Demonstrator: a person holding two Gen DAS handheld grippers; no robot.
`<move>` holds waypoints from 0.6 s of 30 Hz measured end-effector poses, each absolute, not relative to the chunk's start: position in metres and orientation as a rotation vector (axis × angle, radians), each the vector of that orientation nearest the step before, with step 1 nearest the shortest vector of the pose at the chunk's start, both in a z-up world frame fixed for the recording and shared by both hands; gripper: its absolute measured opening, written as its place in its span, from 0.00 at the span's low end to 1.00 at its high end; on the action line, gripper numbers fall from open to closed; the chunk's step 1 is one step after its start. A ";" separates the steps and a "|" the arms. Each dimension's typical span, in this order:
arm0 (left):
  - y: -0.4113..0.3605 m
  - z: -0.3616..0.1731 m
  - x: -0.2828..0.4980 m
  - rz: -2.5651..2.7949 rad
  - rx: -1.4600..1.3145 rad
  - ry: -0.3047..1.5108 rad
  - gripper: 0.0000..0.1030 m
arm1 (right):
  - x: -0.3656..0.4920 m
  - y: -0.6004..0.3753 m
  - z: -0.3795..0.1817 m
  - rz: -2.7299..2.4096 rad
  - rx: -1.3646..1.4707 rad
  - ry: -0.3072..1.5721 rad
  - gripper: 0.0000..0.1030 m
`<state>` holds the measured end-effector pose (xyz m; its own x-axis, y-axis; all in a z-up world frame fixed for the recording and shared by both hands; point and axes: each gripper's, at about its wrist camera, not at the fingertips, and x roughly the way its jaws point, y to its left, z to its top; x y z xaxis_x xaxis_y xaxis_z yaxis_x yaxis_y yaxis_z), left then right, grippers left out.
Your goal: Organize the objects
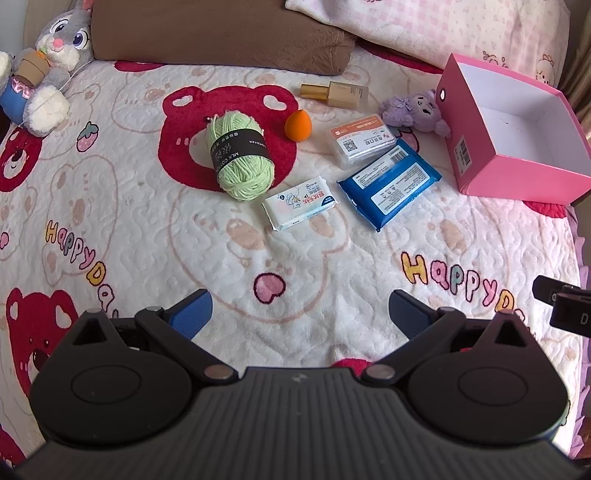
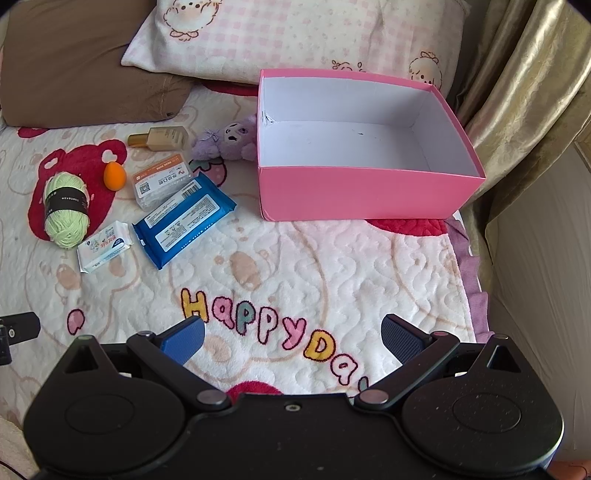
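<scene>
On the bed blanket lie a green yarn ball [image 1: 240,158] [image 2: 66,210], an orange sponge egg [image 1: 297,125] [image 2: 114,176], a gold bottle [image 1: 338,94] [image 2: 160,138], a clear swab box [image 1: 364,142] [image 2: 162,182], a blue wipes pack [image 1: 389,182] [image 2: 183,219], a white tissue pack [image 1: 300,202] [image 2: 104,246] and a small purple plush [image 1: 415,110] [image 2: 231,138]. An empty pink box [image 1: 517,173] [image 2: 354,195] stands to their right. My left gripper [image 1: 299,314] is open and empty, well short of the tissue pack. My right gripper [image 2: 293,338] is open and empty, short of the pink box.
A brown pillow [image 1: 221,33] [image 2: 81,66] and a pink checked pillow [image 1: 424,26] [image 2: 295,33] lie at the back. A grey bunny plush [image 1: 55,62] sits at the far left. Gold curtains [image 2: 524,92] and the bed edge [image 2: 472,280] are on the right.
</scene>
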<state>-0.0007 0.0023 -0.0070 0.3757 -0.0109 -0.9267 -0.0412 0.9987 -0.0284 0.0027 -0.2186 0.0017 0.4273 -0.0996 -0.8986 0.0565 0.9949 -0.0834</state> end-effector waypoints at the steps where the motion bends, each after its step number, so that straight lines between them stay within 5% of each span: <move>1: 0.004 -0.006 0.000 0.019 -0.048 1.183 1.00 | 0.003 -0.219 0.002 -0.098 -0.043 1.125 1.00; 18: 0.014 0.034 0.069 -0.192 0.088 0.978 1.00 | 0.019 -0.193 0.040 0.238 -0.135 0.783 0.99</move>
